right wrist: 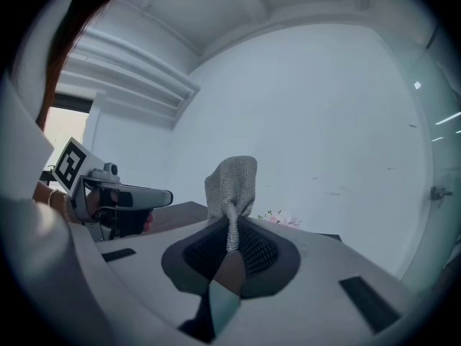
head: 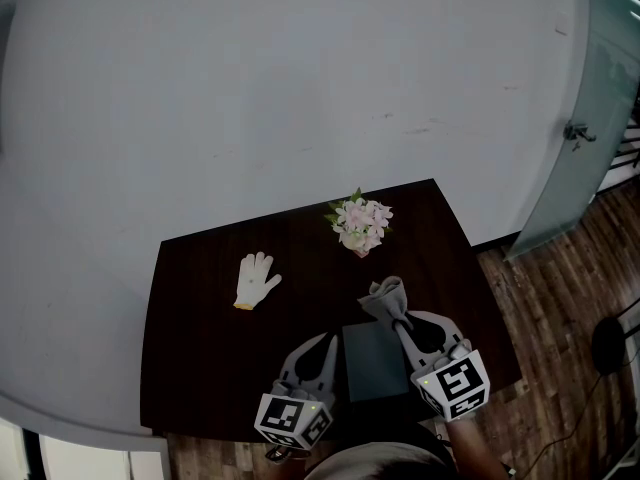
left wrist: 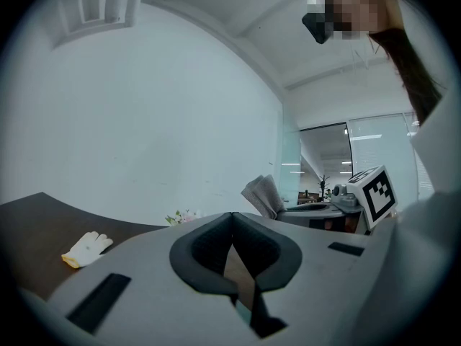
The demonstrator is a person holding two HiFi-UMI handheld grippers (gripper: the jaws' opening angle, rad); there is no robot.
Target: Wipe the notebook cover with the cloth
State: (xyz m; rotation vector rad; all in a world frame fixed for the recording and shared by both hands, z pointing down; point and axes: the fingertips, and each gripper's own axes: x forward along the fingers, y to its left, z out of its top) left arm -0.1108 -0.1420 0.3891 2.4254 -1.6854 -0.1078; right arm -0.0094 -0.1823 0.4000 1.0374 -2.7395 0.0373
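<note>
Grey woven cloth (right wrist: 232, 186) is clamped in the right tool (right wrist: 230, 225); left tool (left wrist: 232, 222) is closed, empty; dark rectangular notebook (head: 375, 360) is judged not yet wiped.

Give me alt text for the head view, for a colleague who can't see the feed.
The right claw grips a grey cloth near the far edge of a dark notebook on a dark table, with the left claw shut beside the notebook's left side. Farther back lie a white glove and pink flowers.
</note>
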